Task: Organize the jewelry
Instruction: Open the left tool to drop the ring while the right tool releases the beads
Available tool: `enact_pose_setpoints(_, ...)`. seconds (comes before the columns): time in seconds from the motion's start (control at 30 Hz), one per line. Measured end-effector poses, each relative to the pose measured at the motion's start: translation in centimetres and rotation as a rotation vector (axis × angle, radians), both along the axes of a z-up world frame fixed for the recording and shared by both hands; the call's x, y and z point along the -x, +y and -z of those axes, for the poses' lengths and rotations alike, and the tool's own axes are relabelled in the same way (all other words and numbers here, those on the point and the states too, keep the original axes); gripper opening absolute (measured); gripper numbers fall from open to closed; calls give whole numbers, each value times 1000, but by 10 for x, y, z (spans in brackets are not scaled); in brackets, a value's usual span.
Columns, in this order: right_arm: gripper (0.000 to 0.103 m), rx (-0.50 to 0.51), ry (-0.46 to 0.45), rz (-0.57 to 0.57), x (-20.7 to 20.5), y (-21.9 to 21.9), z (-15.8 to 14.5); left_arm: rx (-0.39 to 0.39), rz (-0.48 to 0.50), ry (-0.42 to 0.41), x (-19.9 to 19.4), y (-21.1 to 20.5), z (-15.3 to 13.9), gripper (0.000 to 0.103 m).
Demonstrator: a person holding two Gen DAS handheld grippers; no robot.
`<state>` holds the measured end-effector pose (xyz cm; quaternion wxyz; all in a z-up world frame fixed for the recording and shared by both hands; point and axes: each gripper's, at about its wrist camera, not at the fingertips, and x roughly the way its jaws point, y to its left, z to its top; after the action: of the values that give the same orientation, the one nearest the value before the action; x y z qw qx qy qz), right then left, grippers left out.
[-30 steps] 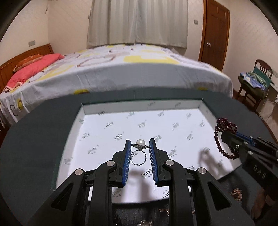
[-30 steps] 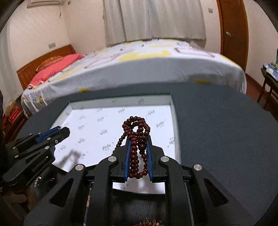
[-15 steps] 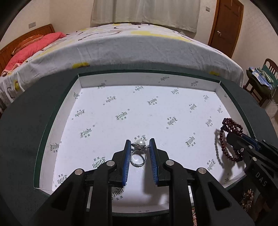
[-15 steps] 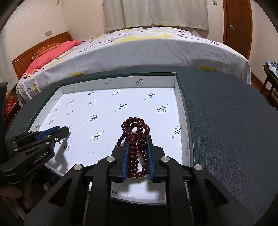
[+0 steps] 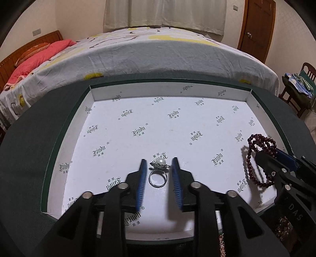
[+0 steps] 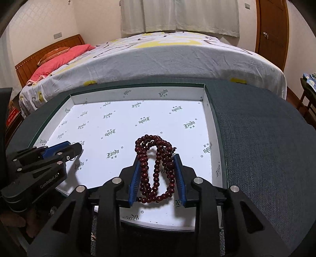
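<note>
The left tongs [image 5: 159, 167] were opening over the near part of a shallow white tray [image 5: 169, 93], and the pearl ring [image 5: 158, 174] lay on the tray's printed floor between the two blue pads [image 5: 141, 183] with a clear gap on either side, so nothing was gripped. The ring's band lay toward the camera and its pearl and small metal ornament pointed away.

The right tongs [image 6: 157, 156] were opening as well. The dark red bead bracelet [image 6: 156, 168], coiled in several loops, sat between their blue pads [image 6: 180, 178]; the loops seemed to brush the left pad near its tip, while a sliver of white showed beside the right one. Its lower loops rested on the tray floor, and the pads no longer pressed the beads together. From the left wrist view the same bracelet [image 5: 258, 160] draped around the tip of the right tongs [image 5: 276, 158] near the tray's right wall.

Both tools pointed down into the same tray, the left one near the middle of its near edge and the right one toward its right side. The tray stood on a dark green table [image 6: 256, 138] covered in coarse fabric. Beyond the table lay a bed [image 5: 158, 49] with a grey and yellow patterned sheet and a pink pillow [image 5: 41, 55], then pale curtains [image 6: 177, 15] and a brown wooden door [image 5: 256, 25]. A little more jewelry [image 5: 284, 227] glinted at the lower right of the left wrist view, too dim to identify.
</note>
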<state>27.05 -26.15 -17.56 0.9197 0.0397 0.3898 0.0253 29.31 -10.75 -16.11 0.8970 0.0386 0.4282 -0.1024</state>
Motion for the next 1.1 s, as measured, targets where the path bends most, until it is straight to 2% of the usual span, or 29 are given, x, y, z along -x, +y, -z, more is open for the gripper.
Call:
enact_pose_setpoints(0.07,42,1,-4,5,1,0,0,-12,-6,-24,3,-1,-3,47)
enact_pose_setpoints(0.23,42,-5,-5,12,3,-2,-1,-41,6,-55,6,-5,-8,50)
enact_pose_setpoints(0.37,43,-9,-17,20,8,-4,-5,-44,-8,-86,10,-2,-15,58)
enact_pose_setpoints(0.77,50,-1,-88,19,51,5,-28,-42,-36,-186,51,16,-45,65)
enact_pose_setpoints(0.97,51,-15,-109,13,86,13,-34,-32,-55,-217,83,31,-51,65)
enact_pose_setpoints(1.1,57,-29,-117,-2,117,24,-35,-34,-66,-231,109,41,-50,66)
